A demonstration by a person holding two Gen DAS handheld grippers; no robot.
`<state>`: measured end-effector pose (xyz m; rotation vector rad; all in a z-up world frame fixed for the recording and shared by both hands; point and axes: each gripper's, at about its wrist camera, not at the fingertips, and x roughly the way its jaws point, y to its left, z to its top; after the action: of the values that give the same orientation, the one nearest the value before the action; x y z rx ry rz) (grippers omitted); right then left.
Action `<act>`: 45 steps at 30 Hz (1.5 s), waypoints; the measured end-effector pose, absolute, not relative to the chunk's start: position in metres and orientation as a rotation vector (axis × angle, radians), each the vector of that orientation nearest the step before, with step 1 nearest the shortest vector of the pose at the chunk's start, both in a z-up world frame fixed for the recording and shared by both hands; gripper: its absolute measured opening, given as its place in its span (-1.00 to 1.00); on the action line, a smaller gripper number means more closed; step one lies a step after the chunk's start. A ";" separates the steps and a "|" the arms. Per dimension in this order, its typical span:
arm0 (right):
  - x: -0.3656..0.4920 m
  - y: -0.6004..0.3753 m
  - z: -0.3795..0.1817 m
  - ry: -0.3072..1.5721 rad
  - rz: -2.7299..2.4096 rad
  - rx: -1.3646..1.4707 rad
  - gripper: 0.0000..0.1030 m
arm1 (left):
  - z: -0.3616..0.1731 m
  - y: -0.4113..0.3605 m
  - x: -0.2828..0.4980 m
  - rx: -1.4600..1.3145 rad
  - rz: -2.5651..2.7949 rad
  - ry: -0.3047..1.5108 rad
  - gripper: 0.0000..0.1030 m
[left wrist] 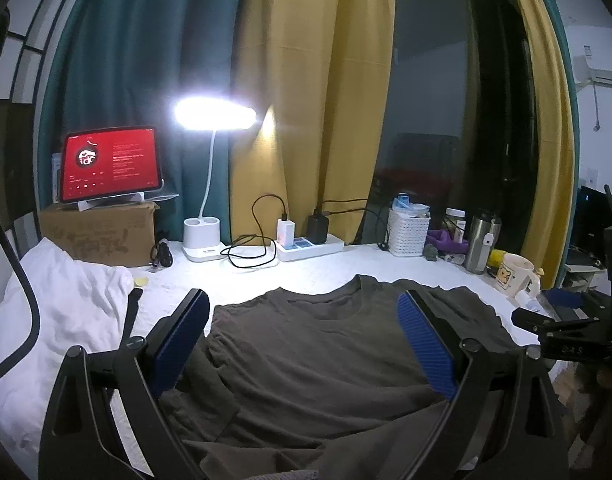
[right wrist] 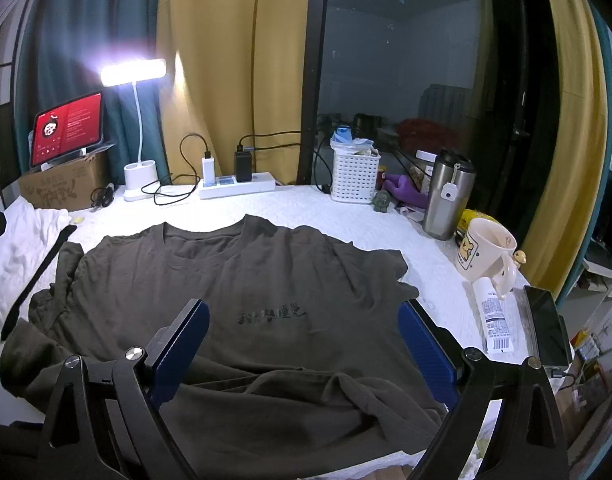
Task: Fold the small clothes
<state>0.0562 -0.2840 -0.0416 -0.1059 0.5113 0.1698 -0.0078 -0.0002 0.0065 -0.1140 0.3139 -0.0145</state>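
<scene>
On white table (right wrist: 345, 208) — one dark t-shirt (right wrist: 234, 280), two claws spread wide.

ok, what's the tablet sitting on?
The tablet leans on a clear stand atop a cardboard box, which rests on the white-covered table. The box is closed, so its contents are hidden, as is whatever lies behind it.

A dark olive-brown T-shirt (right wrist: 242, 280) is printed with black characters across the chest; blue ribbed pads (right wrist: 427, 354) are carried on black gripper fingers; the table (right wrist: 298, 204) is covered in textured white; curtains (right wrist: 234, 60) are seen in mustard yellow and teal; a red screen is shown by the tablet (right wrist: 68, 128)
</scene>
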 end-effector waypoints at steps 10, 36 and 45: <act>0.056 -0.284 -0.041 0.511 0.172 -0.107 0.87 | 0.006 0.000 -0.009 -0.108 0.015 0.301 0.83; 0.057 -0.279 -0.041 0.516 0.178 -0.111 0.87 | 0.003 0.005 -0.004 -0.130 0.014 0.324 0.83; 0.069 -0.274 -0.047 0.539 0.179 -0.119 0.87 | -0.002 0.005 0.005 -0.114 0.023 0.335 0.83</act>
<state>0.0690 -0.2742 -0.0470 -0.1189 0.5392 0.1789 0.0047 0.0047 -0.0018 -0.1142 0.3347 0.0230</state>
